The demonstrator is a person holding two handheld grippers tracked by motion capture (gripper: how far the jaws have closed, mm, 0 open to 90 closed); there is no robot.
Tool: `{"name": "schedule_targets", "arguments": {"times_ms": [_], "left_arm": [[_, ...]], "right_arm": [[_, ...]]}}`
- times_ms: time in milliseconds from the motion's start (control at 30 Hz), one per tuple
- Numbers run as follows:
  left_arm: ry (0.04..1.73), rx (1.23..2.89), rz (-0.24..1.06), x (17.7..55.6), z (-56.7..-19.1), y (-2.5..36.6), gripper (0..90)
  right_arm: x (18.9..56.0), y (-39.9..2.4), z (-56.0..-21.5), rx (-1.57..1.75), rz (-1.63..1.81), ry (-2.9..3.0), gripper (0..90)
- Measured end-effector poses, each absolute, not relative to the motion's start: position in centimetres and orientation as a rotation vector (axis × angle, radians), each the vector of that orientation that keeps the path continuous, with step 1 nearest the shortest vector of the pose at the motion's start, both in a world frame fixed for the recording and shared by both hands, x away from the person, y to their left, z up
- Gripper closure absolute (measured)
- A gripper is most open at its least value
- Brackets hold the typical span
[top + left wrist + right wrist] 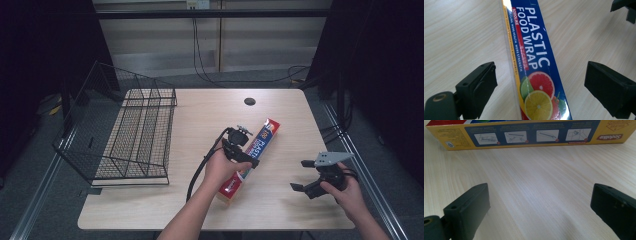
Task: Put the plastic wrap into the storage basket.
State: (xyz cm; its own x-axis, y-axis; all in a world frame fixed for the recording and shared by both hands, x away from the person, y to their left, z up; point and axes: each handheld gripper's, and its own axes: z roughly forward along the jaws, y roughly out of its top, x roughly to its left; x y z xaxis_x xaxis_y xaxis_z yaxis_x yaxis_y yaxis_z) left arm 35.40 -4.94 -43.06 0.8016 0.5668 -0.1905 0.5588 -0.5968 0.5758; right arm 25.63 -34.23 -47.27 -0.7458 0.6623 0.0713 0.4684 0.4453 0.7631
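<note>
Box: plastic food wrap box (534, 60) lay slantwise mid-table (300, 210) | Left gripper (243, 150): jaws spread astride it, pads clear | Right gripper (310, 175): spread, empty, nearby | Handling: likely light, stiff, glossy (could slip); best pinched across the narrow sides near mid-length.

In the high view the left hand (220, 167) and its tongs (239, 150) cover the middle of the box (265, 132), so the print there is hidden. The small print along the box's yellow edge is too fine to read in the left gripper view, where the bottom edge cuts the box off. In the right gripper view the top edge crops the box, and the instruction panels are too small to make out.
</note>
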Motion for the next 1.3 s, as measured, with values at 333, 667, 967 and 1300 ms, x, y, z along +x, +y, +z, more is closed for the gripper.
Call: {"name": "schedule_targets", "arguments": {"times_ms": [333, 667, 967, 1300], "left_arm": [[0.851, 2.362, 0.021, 35.6, -43.9, -5.6, 14.5], [0.842, 2.399, 0.035, 35.4, -44.8, -6.5, 20.7], [0.869, 2.436, 0.053, 35.5, -45.5, -6.7, 33.0], [0.912, 2.443, 0.020, 35.0, -45.2, -5.2, 37.9]], "right_arm": [[25.6, -34.4, -47.2, 0.989, 1.187, 2.452, 2.2], [25.6, -34.4, -47.1, 0.984, 1.190, 2.444, 2.2], [25.6, -34.6, -47.1, 0.988, 1.199, 2.437, 2.2], [25.6, -34.5, -47.2, 0.988, 1.196, 2.441, 2.2]]}}
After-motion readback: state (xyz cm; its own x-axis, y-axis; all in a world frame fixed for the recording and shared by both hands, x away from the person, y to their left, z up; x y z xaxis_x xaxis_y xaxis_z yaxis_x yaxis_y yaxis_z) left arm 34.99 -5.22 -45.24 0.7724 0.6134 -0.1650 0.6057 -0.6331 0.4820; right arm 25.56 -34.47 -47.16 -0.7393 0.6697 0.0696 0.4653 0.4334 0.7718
